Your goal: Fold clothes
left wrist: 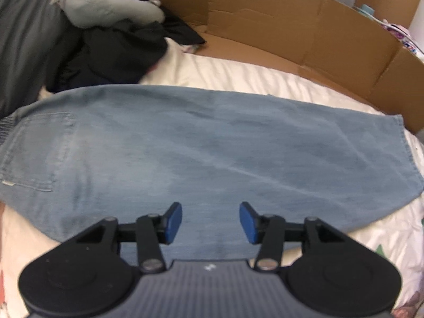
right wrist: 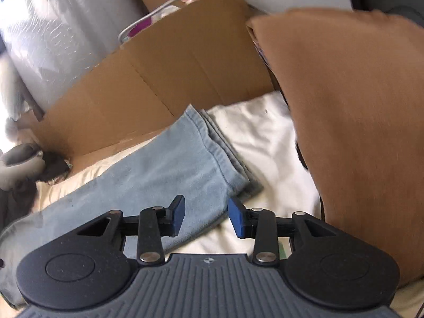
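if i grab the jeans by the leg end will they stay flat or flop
Likely flop: the jeans lie limp and soft-creased on the sheet, so the rest would sag and drag. Probably heavy for cloth, since the legs are stacked at the hem. The open right gripper should pinch both layers, or the lower one may slide off.

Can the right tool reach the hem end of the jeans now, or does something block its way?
Probably yes. The right tool is open and hovers over the jeans, with the hem just ahead and only bare white sheet around it.
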Tool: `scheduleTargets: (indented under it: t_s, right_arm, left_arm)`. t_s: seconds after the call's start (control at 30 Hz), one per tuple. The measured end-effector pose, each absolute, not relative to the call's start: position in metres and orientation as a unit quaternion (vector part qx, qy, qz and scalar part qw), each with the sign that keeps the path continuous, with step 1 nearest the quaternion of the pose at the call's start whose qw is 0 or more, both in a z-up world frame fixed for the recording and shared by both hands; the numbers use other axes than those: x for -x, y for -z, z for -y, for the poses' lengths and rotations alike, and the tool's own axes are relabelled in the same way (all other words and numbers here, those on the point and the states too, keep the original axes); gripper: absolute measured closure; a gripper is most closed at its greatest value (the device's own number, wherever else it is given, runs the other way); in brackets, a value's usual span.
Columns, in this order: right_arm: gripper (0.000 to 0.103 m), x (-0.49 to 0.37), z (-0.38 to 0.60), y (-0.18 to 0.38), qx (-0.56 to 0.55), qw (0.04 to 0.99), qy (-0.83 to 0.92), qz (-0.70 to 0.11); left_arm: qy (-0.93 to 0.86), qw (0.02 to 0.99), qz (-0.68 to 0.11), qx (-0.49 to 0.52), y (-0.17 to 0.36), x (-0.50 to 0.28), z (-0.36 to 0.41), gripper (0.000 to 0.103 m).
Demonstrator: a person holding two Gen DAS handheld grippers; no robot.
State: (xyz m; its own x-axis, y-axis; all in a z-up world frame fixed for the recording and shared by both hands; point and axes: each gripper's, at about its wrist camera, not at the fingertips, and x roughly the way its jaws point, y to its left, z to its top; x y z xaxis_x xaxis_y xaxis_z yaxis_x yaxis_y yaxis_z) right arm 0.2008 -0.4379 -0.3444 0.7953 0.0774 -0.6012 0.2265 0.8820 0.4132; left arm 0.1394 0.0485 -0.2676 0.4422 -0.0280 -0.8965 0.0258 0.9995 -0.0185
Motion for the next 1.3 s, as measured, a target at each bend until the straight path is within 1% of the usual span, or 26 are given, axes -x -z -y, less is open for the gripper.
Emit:
scheduleTargets:
  t_s: [0.07,0.23,0.4,0.43,0.6,0.63,0.67,0.7,0.73,0.8,0.9,1.0,1.03,1.07,1.1,1.23,1.3]
  right_arm:
    - [0.06,-0.203,0.44,0.353,-0.237,0.915,0.044,-0.323]
    - [0.06,-0.209,0.453,0.367,-0.307,0.894,0.07,-0.319]
    - [0.056,-0.215,0.458,0.38,-0.368,0.875,0.081,-0.302]
    - [0.053,-0.216,0.459,0.383,-0.38,0.872,0.083,-0.298]
    - [0.053,-0.223,0.463,0.396,-0.434,0.853,0.092,-0.276]
    - [0.055,-0.225,0.464,0.397,-0.442,0.85,0.09,-0.273]
    - [0.067,-0.226,0.465,0.398,-0.449,0.846,0.088,-0.272]
    - [0.076,-0.227,0.466,0.398,-0.455,0.843,0.085,-0.275]
    - [0.093,-0.227,0.467,0.399,-0.461,0.839,0.081,-0.277]
    - [0.094,-0.224,0.469,0.399,-0.47,0.835,0.077,-0.274]
    - [0.094,-0.221,0.47,0.402,-0.489,0.827,0.074,-0.267]
    - [0.082,-0.227,0.47,0.407,-0.495,0.822,0.072,-0.273]
    - [0.072,-0.23,0.469,0.407,-0.493,0.823,0.07,-0.273]
    - [0.065,-0.232,0.469,0.406,-0.491,0.825,0.068,-0.273]
    - [0.063,-0.235,0.468,0.406,-0.489,0.826,0.066,-0.273]
    - [0.063,-0.246,0.465,0.404,-0.481,0.831,0.058,-0.273]
    - [0.068,-0.251,0.464,0.404,-0.477,0.834,0.055,-0.273]
  left_arm:
    - [0.014,0.848,-0.53,0.001,0.272,-0.142,-0.042,0.052]
    - [0.018,0.846,-0.532,-0.011,0.269,-0.146,-0.032,0.052]
    - [0.022,0.845,-0.534,-0.023,0.266,-0.149,-0.022,0.051]
    - [0.023,0.844,-0.535,-0.025,0.265,-0.15,-0.02,0.051]
    - [0.027,0.846,-0.531,-0.032,0.258,-0.141,-0.018,0.05]
    - [0.028,0.846,-0.532,-0.031,0.259,-0.139,-0.018,0.05]
    - [0.03,0.845,-0.532,-0.03,0.26,-0.137,-0.018,0.049]
    - [0.031,0.844,-0.534,-0.031,0.261,-0.136,-0.019,0.049]
    - [0.032,0.843,-0.536,-0.034,0.264,-0.136,-0.019,0.049]
    - [0.03,0.839,-0.543,-0.037,0.269,-0.135,-0.021,0.049]
    - [0.025,0.834,-0.55,-0.033,0.277,-0.133,-0.025,0.049]
    - [0.023,0.829,-0.559,-0.024,0.285,-0.13,-0.028,0.049]
    - [0.023,0.827,-0.561,-0.021,0.287,-0.129,-0.028,0.049]
    - [0.022,0.826,-0.563,-0.018,0.289,-0.128,-0.029,0.049]
    - [0.023,0.824,-0.566,-0.018,0.291,-0.127,-0.029,0.049]
    - [0.027,0.821,-0.569,-0.029,0.294,-0.124,-0.028,0.049]
    - [0.025,0.823,-0.567,-0.029,0.293,-0.124,-0.03,0.047]
